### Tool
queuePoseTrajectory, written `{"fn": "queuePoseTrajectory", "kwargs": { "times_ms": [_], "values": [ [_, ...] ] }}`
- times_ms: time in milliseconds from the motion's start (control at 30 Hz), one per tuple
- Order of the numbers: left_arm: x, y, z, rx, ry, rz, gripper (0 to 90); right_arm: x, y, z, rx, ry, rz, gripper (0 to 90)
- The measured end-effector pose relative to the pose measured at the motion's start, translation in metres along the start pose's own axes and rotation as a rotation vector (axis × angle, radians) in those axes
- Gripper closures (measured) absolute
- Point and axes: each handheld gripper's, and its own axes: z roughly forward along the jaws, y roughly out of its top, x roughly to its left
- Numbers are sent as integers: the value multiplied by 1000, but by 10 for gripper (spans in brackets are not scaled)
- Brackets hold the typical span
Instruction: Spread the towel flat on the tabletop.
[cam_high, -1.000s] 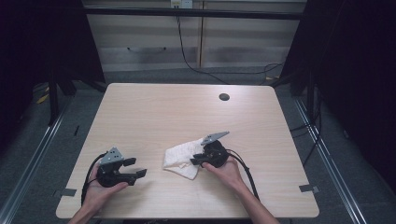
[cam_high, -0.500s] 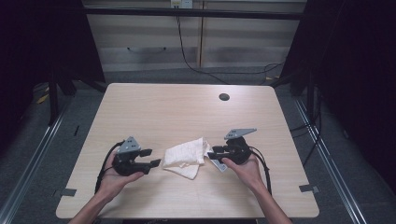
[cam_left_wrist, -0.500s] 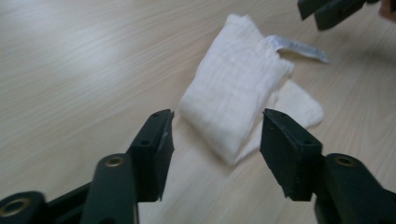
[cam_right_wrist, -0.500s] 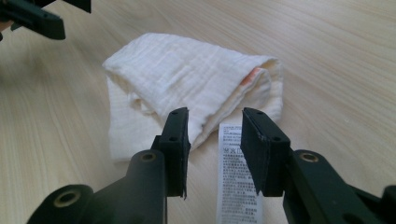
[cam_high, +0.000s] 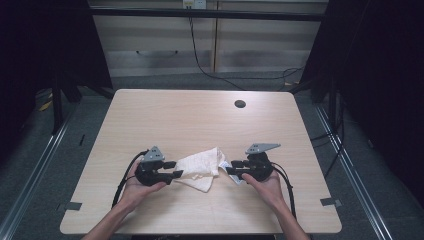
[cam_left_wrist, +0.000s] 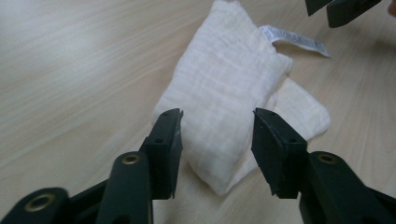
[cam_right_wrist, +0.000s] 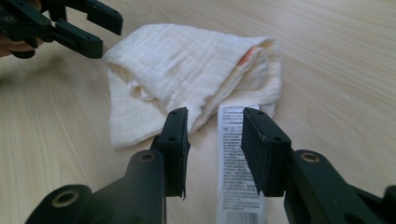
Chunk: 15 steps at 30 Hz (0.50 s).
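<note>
A crumpled cream cloth (cam_high: 200, 167) lies on the wooden table (cam_high: 200, 120) near its front edge, with a white printed label (cam_right_wrist: 236, 154) trailing from its right end. My left gripper (cam_high: 176, 169) is at the cloth's left end. Its jaws have just been closing, and in the left gripper view the cloth (cam_left_wrist: 224, 102) lies between them with gaps at both pads (cam_left_wrist: 170, 140). My right gripper (cam_high: 231, 168) is open at the right end. Its jaws have just been opening, and the label runs under the gap between them. The cloth (cam_right_wrist: 187, 70) lies just past its tips.
A dark round grommet hole (cam_high: 240, 104) sits at the table's far right. Cables trail from both grippers toward the front edge. Tape marks (cam_high: 330, 202) sit near the front corners. Beyond the table are cabinets (cam_high: 160, 45) and dark curtains.
My left gripper has moved right up to the cloth's left end, its jaws narrower. My right gripper has drawn back to the right off the cloth, its jaws wider.
</note>
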Motion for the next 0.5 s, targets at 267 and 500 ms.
{"fn": "queuePoseTrajectory", "kwargs": {
  "times_ms": [267, 500],
  "values": [
    [-4, -2, 12, 61, 27, 39, 695, 10, -1, 28, 62, 46, -56, 582],
    [1, -2, 12, 58, 3, 9, 844, 11, -1, 38, 69, 50, -72, 562]
  ]
}}
